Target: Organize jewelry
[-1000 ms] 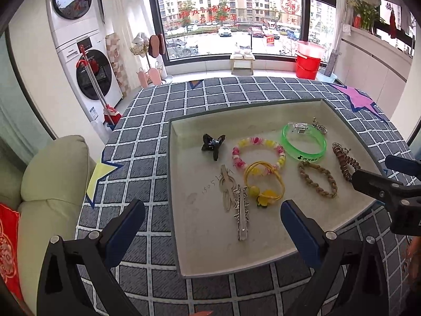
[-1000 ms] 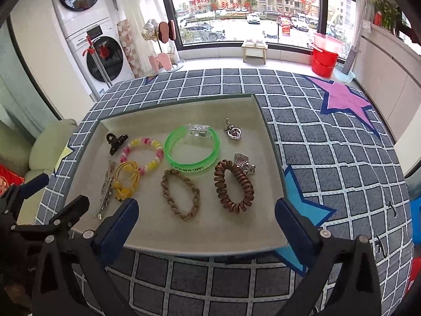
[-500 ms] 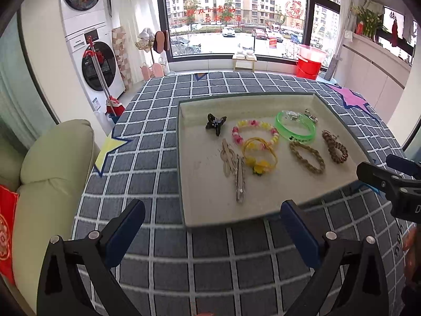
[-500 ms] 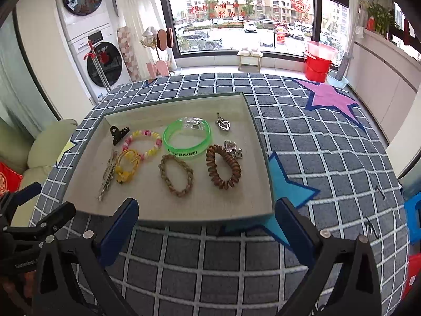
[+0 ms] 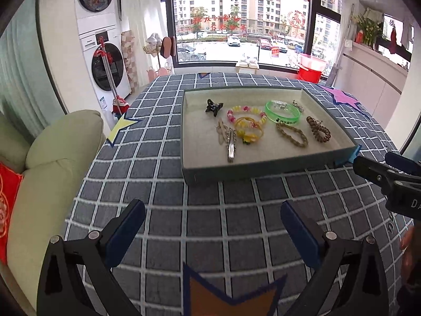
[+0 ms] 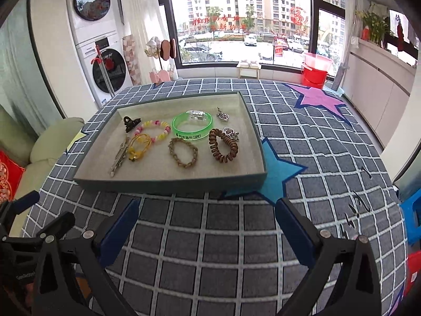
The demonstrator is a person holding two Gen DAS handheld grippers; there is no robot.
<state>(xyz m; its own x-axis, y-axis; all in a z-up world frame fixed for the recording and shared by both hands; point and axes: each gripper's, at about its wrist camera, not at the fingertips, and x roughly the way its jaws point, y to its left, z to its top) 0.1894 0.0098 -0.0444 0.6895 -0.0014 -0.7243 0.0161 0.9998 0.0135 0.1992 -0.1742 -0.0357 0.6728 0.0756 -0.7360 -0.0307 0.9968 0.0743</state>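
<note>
Left tongs: my left gripper (image 5: 212, 226) hangs wide apart over the grid-patterned tablecloth (image 5: 163, 210), holding nothing.
Right tongs: my right gripper (image 6: 207, 223) is spread just as wide and empty, above the same cloth, short of the tray.
Tray: the shallow grey tray (image 6: 168, 183) sits on the cloth ahead of both tools; its near right corner overlaps a blue star (image 6: 280, 173).
Near row: I see a silver hair clip (image 6: 119, 156), a yellow hair tie (image 6: 139, 146) just beside it, a braided tan bracelet (image 6: 183, 151) and a brown coil hair tie (image 6: 223, 145).
Far row: a black claw clip (image 6: 130, 123), a pink-and-yellow bead bracelet (image 6: 152, 130) (it overlaps the yellow tie), a green wristband (image 6: 192, 126), then two small silver charms (image 6: 223, 115), one touching the coil.
Beyond: washing machines (image 6: 104, 52) left, a red bucket (image 6: 315, 69) by the window.
</note>
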